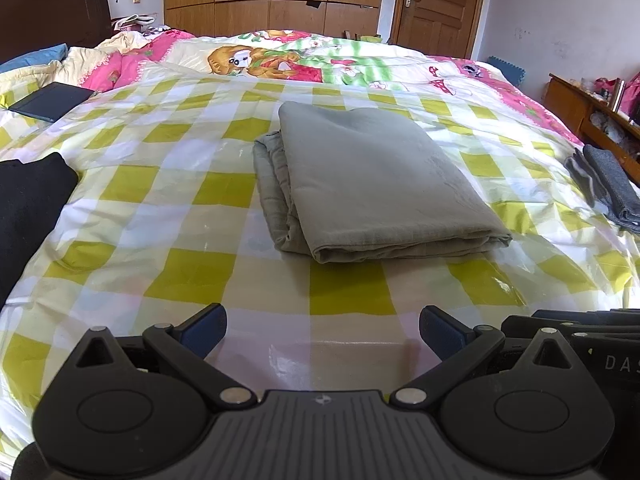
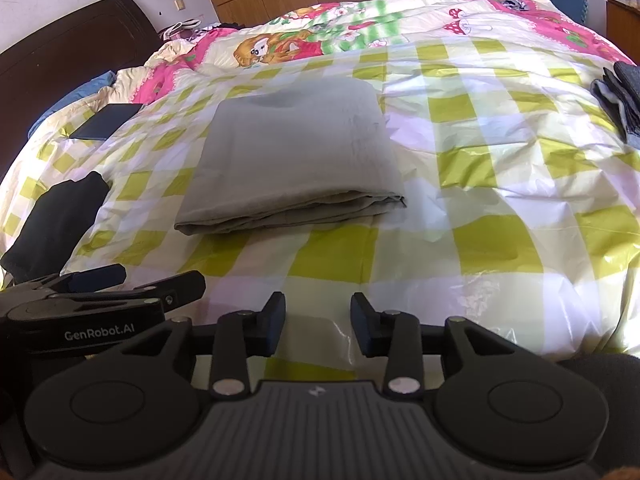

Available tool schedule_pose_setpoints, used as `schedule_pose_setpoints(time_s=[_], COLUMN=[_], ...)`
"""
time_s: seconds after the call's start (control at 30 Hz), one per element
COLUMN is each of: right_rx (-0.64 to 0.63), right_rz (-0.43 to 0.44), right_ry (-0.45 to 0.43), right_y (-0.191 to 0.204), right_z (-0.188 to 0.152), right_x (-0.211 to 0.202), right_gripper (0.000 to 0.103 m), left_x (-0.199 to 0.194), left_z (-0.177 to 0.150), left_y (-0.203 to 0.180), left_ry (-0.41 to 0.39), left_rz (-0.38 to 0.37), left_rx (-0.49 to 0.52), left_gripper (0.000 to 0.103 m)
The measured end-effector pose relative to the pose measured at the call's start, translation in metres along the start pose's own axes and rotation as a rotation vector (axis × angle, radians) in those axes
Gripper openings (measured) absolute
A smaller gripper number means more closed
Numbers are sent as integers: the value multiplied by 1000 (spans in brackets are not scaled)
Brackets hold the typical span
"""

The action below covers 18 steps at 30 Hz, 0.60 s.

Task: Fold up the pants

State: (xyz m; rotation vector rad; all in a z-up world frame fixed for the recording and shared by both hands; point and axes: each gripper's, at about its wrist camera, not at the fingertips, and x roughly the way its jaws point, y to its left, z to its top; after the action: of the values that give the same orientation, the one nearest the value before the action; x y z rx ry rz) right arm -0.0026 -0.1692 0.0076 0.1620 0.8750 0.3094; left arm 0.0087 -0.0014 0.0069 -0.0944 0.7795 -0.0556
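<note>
Grey-green pants lie folded into a thick rectangle on the yellow-checked plastic sheet over the bed; they also show in the right wrist view. My left gripper is open and empty, held near the bed's front edge, short of the pants. My right gripper is open with a narrower gap, also empty, to the right of the left one. The left gripper shows at the left edge of the right wrist view.
A folded black garment lies at the left, and folded dark grey garments at the right edge. A dark blue flat case lies far left. A wooden shelf stands right of the bed; wardrobe and door behind.
</note>
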Motion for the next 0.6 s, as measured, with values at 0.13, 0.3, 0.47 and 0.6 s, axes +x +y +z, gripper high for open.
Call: schedule_pose_setpoints(time_s=[0.13, 0.3, 0.47, 0.6], right_rx=[-3, -5, -12, -15], right_rz=[1, -1, -4, -4], right_ry=[1, 5, 8, 11], right_y=[1, 1, 3, 3], right_z=[0, -1, -1, -1], right_x=[0, 0, 1, 2], right_gripper=[39, 39, 40, 40], left_x=[0, 0, 0, 0], left_z=[-1, -3, -5, -5], left_y=[-1, -3, -5, -6], left_ry=[8, 19, 29, 30], left_rz=[-3, 3, 1, 0], left_rx=[2, -1, 8, 14], left_gripper=[103, 103, 103, 103])
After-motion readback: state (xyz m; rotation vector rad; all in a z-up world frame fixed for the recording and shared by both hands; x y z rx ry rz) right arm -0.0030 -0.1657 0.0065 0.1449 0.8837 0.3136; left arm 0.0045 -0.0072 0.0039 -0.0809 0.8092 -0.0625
